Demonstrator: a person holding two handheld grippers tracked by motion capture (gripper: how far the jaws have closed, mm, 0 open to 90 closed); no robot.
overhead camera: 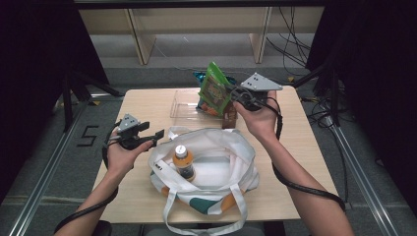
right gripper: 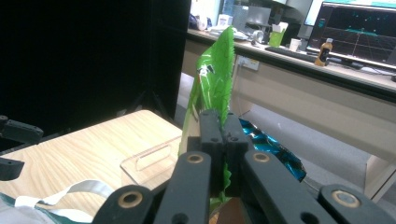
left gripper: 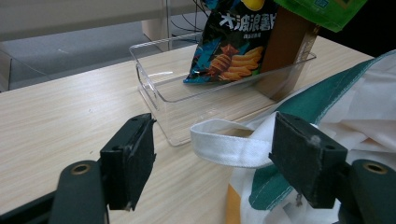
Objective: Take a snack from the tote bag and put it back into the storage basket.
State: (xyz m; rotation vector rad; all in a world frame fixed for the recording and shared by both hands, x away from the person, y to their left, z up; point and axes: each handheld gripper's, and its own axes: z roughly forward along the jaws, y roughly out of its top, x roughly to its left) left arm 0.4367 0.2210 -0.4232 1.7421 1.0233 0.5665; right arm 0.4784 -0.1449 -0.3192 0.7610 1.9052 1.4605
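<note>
The right gripper (overhead camera: 235,94) is clamped flat on the edge of a green snack bag (overhead camera: 215,89), its jaws pressed together on the foil, and holds the bag lifted above the far end of the clear plastic bin (overhead camera: 183,105). The bag hangs with its long axis close to upright, top corner pointing up and away from the tote bag (overhead camera: 209,169). From the gripper, the tote's open mouth lies nearer the person and lower, so the coming move looks like a pull back towards the person followed by a descent into the opening. The right hand is plainly the nearer of the two to the green bag.

The left gripper (left gripper: 212,156) hovers at the tote's left rim with its jaws spread wide and nothing pinched; a white strap (left gripper: 229,144) of the tote lies on the table between them without being pressed, seemingly ready for the mouth to be held open.

Inside the tote, an orange-capped drink bottle (overhead camera: 183,161) lies towards the left side, leaving free room to its right. In the clear bin beyond the tote, a dark blue chip bag (left gripper: 233,44) leans upright against a brown carton (left gripper: 288,39), both at the bin's right end, with its left part bare.
</note>
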